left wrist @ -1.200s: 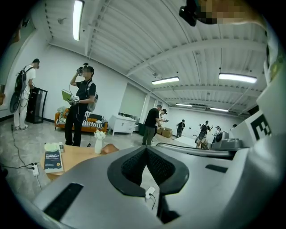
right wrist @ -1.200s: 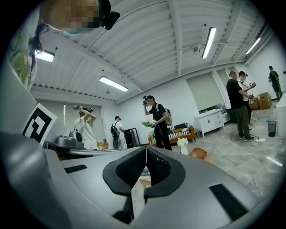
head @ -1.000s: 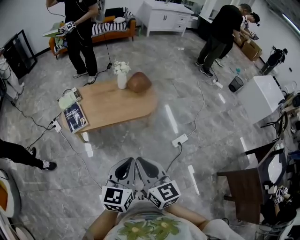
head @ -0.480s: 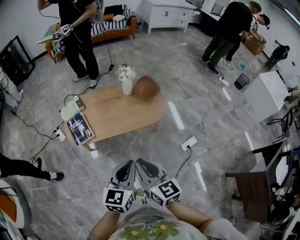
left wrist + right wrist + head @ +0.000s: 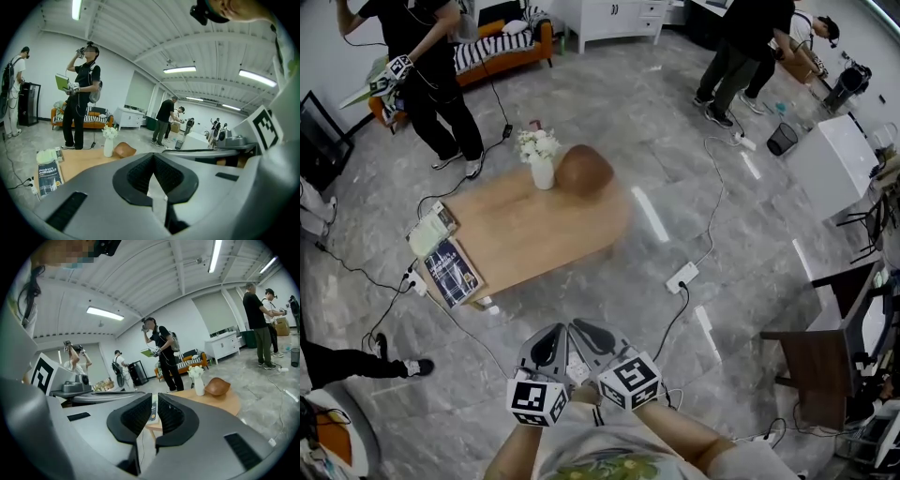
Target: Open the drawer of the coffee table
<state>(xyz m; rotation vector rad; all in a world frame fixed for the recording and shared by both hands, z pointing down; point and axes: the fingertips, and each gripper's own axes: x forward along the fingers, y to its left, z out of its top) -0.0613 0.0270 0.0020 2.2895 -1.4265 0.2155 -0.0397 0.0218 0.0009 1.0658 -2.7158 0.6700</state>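
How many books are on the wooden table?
2: a pale green book and a dark book side by side at the table's left end. Another may hide under the green one.

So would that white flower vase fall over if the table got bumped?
Probably: the vase is tall and narrow, with flowers on top, so it looks tippy. It looks like ceramic, so a fall might crack it.
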